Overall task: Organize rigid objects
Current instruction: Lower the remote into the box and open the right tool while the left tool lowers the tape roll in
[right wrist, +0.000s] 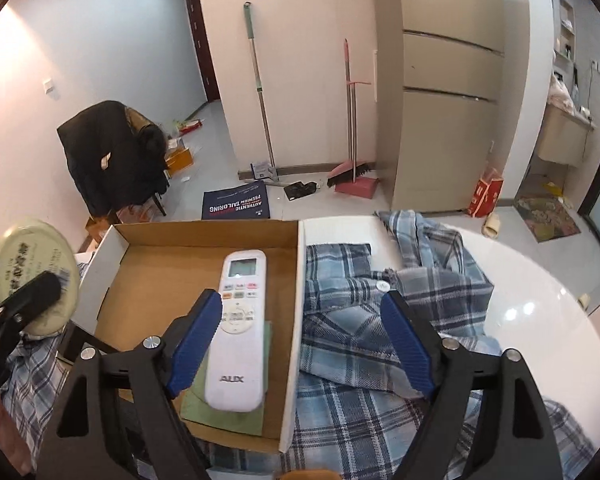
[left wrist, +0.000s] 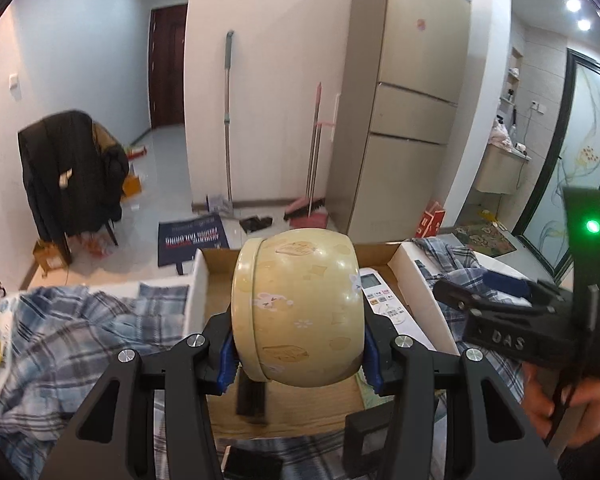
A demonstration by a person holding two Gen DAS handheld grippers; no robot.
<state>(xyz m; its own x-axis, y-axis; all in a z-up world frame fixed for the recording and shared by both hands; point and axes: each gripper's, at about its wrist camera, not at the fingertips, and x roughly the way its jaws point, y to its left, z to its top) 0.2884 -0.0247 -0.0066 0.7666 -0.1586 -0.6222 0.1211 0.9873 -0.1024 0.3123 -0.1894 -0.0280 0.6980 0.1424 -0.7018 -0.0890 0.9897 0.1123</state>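
While the left hand-held gripper [left wrist: 298, 354] clamps the yellow tin [left wrist: 296, 308], the right hand-held gripper [right wrist: 300, 344] gapes empty above the box [right wrist: 292, 320].

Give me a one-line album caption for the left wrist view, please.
Left gripper clamps a round yellow tin above the cardboard box holding a white remote.

You're looking at a pale yellow tin [left wrist: 296, 308] printed with little white bunnies, flowers and tan leaf shapes, sitting between blue ribbed pads [left wrist: 226, 364] on black gripper arms. The remote [right wrist: 238, 332] is showing up white with grey, orange and red buttons, lying on a pale green cloth [right wrist: 224, 408] in a brown cardboard box [right wrist: 160, 248] that's white outside. The shirt [right wrist: 360, 320] is rocking blue-and-white plaid.
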